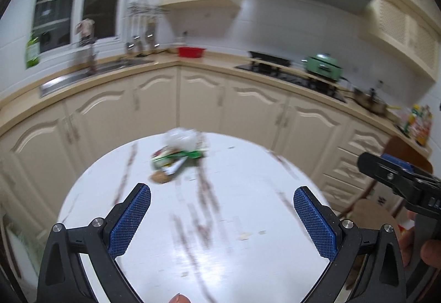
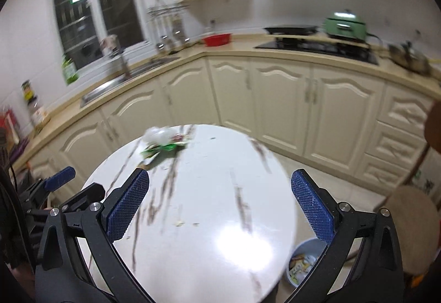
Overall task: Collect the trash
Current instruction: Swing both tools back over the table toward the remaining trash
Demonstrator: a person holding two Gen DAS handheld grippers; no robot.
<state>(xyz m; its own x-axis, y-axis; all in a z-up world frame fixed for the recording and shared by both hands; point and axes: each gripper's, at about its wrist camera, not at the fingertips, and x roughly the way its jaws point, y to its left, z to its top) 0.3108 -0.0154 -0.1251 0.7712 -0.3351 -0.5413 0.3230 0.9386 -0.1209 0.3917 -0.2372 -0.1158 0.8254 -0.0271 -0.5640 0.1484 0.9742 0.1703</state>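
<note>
Trash pile: a loose heap at the far edge of the round counter; crumpled clear plastic on top, a green-and-white wrapper under it, a brownish scrap on the side nearest me. Blur hides finer detail. I judge it was left bunched, so one reach could gather most of it.
Crumbs: small pale bits on the counter, between the trash pile and my hand-held grippers; too small to name.
Round counter: white top with dark streaked veining; it carries the trash pile at its far rim, bare elsewhere.
Left hand-held gripper: mine, fingers spread wide, holding nothing; poised above the counter's near half, short of the trash pile, aimed toward it. Open, I judge, to be ready to close on the heap.
Right hand-held gripper: mine, likewise spread and empty; the trash pile lies ahead and to its left.
Waste bin: pale blue, on the floor beside the counter, on the side away from the trash pile; wrappers already inside. Probably where the pile should go.
Chair: round seat, beyond the bin from the trash pile.
Kitchen cabinets: cream doors behind the trash pile.
Task stage: nothing gripped yet; approach, as I judge it.
</note>
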